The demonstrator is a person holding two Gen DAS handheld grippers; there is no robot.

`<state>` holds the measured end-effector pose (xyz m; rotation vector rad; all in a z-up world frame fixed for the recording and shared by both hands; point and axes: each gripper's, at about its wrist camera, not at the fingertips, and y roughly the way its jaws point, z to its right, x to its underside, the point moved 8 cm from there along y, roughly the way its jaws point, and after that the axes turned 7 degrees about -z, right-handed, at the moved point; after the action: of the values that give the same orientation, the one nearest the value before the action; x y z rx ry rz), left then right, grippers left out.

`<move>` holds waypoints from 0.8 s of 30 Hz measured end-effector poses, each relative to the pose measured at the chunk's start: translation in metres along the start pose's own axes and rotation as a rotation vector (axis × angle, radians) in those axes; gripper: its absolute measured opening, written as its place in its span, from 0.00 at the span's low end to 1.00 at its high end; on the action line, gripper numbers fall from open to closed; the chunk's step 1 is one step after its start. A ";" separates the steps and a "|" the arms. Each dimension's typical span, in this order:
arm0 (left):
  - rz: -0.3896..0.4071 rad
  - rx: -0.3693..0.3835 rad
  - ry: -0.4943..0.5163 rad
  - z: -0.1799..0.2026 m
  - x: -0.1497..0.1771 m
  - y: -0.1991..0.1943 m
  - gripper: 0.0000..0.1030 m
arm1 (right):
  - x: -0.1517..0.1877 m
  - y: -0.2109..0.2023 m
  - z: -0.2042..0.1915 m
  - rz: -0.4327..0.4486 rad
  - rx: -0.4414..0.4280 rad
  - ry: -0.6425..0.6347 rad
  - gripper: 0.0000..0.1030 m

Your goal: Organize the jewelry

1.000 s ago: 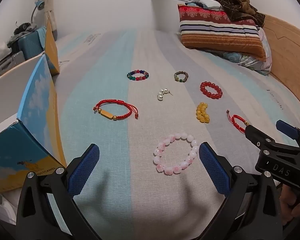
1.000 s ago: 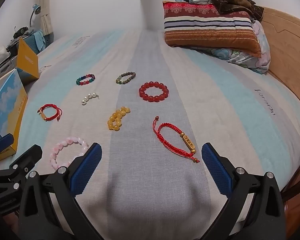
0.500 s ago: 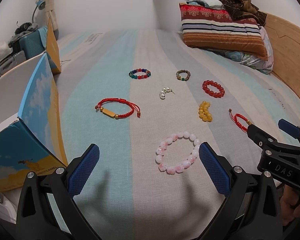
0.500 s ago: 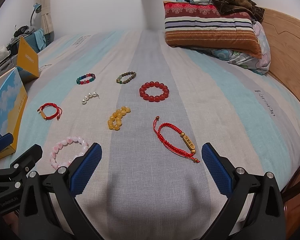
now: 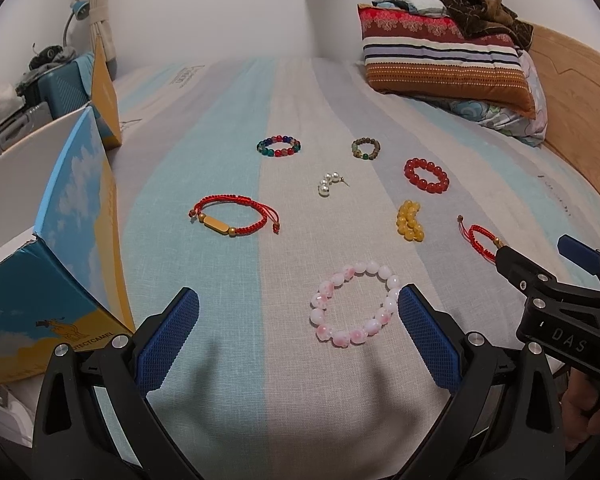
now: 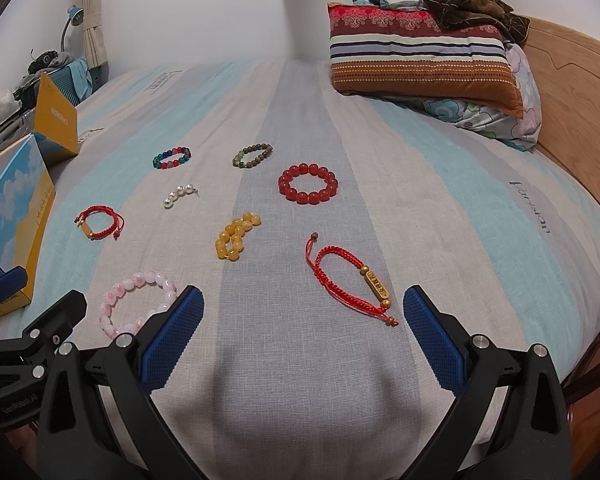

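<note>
Eight pieces of jewelry lie loose on the striped bedspread [image 5: 236,360]; none is held. Positions are taken relative to the pink bead bracelet [image 5: 355,305].

Left gripper [image 5: 298,334]: jaws spread wide, empty, low over the bedspread. The pink bead bracelet sits between its blue pads, close to the right-hand pad [image 5: 426,342]; contact cannot be told.

Right gripper [image 6: 302,334]: jaws spread wide, empty. The red cord bracelet with the engraved gold bar [image 6: 350,280] lies just ahead of it, to the right of the pink bead bracelet [image 6: 136,304] and well apart from it.

Beyond the pink bracelet:
- yellow bead bracelet [image 5: 409,222], folded on itself, beyond and slightly right
- dark red bead bracelet [image 5: 426,176], farther beyond on the right
- pearl piece [image 5: 329,184], straight beyond
- red cord bracelet with the plain gold bar [image 5: 234,220], beyond and to the left
- multicolour bead bracelet [image 5: 279,147] and brown-green bead bracelet [image 5: 365,149], farthest out, side by side but apart

An open blue-and-yellow box [image 5: 60,248] stands to the left of the pink bracelet at the bed's edge. A striped pillow [image 5: 444,58] lies far beyond on the right, against the wooden headboard [image 5: 572,80].
</note>
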<state>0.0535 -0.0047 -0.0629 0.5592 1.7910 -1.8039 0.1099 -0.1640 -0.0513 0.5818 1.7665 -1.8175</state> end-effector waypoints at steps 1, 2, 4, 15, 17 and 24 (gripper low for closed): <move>0.000 0.000 0.000 0.000 0.000 0.000 0.95 | 0.000 0.000 0.000 0.000 0.000 0.000 0.93; 0.001 0.000 0.000 0.000 0.000 0.000 0.95 | 0.000 0.000 0.000 0.000 0.000 0.000 0.93; 0.000 -0.001 0.002 0.000 0.001 0.000 0.95 | 0.000 0.000 0.000 0.000 0.001 0.001 0.93; -0.003 -0.003 0.005 0.002 0.001 0.001 0.95 | 0.000 0.000 0.000 0.000 0.002 0.002 0.93; -0.003 -0.003 0.005 0.003 0.001 0.002 0.95 | 0.000 0.000 0.000 0.000 0.001 0.002 0.93; -0.003 -0.004 0.005 0.003 0.002 0.001 0.95 | 0.000 0.001 0.000 0.000 0.003 0.003 0.93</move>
<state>0.0535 -0.0076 -0.0648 0.5603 1.7996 -1.8022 0.1102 -0.1638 -0.0517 0.5855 1.7666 -1.8205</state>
